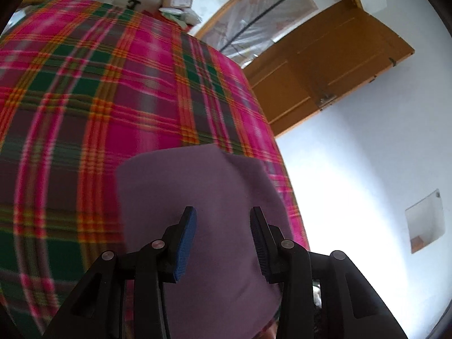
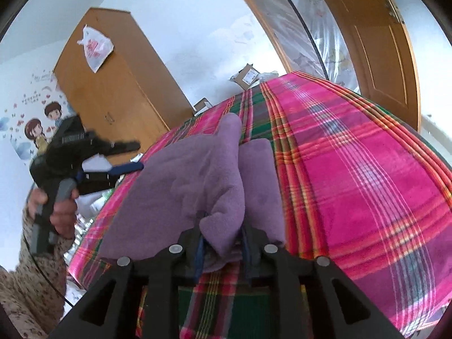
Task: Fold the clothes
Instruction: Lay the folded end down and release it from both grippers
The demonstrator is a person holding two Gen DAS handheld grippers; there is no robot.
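Note:
A purple fleece garment [image 1: 197, 175] lies folded on a pink and green plaid blanket [image 1: 84, 99] near the bed's right edge. My left gripper [image 1: 223, 212] hovers just over it, open, with nothing between its blue pads [image 1: 185, 243]. In the right wrist view the garment [image 2: 192, 175] is a thick bundle with a raised fold. My right gripper [image 2: 222, 243] has a bunched edge of that fold filling the gap between its pads. The left gripper [image 2: 135, 155] shows there at the bed's left side, open and held by a hand [image 2: 63, 214].
The plaid blanket [image 2: 353, 169] covers the whole bed. A wooden door [image 1: 325, 65] stands open past the bed. A wooden wardrobe [image 2: 113, 99] with a plastic bag on it is at the back. Cardboard boxes [image 1: 178, 0] sit beyond the far edge.

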